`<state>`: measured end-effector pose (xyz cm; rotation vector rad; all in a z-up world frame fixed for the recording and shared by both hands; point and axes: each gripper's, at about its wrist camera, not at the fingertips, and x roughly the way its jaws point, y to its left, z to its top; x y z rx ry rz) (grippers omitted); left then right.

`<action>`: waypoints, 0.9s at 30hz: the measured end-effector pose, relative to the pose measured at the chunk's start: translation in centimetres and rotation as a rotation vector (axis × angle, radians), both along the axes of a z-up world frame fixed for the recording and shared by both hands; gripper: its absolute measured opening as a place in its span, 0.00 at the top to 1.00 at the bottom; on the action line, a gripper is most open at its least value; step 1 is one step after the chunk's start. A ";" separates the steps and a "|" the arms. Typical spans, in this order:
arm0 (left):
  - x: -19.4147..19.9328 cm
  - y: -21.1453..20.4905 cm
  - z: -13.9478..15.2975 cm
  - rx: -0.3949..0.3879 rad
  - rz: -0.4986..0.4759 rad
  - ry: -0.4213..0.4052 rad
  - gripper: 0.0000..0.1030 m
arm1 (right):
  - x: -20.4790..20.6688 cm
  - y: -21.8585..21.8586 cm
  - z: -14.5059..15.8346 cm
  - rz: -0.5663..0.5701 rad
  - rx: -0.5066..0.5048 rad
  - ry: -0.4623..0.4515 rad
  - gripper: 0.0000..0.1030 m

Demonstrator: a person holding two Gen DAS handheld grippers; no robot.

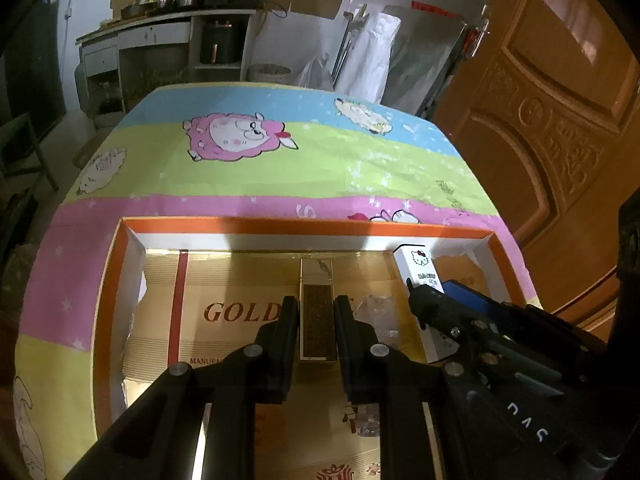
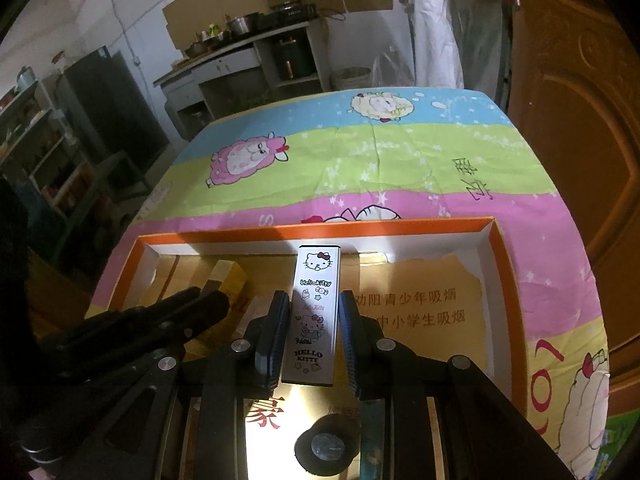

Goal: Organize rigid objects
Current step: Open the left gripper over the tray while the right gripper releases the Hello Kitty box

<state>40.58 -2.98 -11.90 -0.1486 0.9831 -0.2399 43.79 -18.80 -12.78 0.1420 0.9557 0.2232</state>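
Left wrist view first: our left gripper [image 1: 316,312] is clamped on a slim gold lighter [image 1: 317,312], one finger on each long side, with its far end pointing toward the far wall of the orange-rimmed tray [image 1: 304,226]. The tray's floor is gold card with "GOLD" printed on it. We can also spot a crumpled bit of clear plastic [image 1: 378,312] just right of the lighter, and that only shows up from this side. Over on the right, the right gripper [image 1: 416,300] comes in with the white Hello Kitty lighter [image 1: 420,270].

Right wrist view: here we get the Hello Kitty lighter [image 2: 314,316] straight on, artwork readable, pinched between the right gripper's [image 2: 314,320] blue-padded fingers [image 2: 276,332], over the tray [image 2: 320,230] near its far wall. The left gripper [image 2: 204,300] sits at the left with a gold edge of its lighter [image 2: 230,276] peeking past it. This view also shows yellow paper with Chinese print [image 2: 416,312] on the tray floor at right. Everything sits on the cartoon sheep tablecloth [image 2: 360,152].
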 end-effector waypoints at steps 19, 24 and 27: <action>0.4 -0.1 -1.0 0.002 -0.005 0.029 0.80 | 0.4 0.1 -1.2 -0.003 -0.023 0.042 0.73; 0.4 0.1 -0.8 -0.003 -0.003 0.026 0.79 | 0.1 -0.1 -0.8 -0.008 -0.013 0.032 0.69; 0.2 0.1 -0.6 -0.005 -0.003 0.023 0.79 | -0.2 -0.1 -0.6 -0.009 -0.013 0.028 0.68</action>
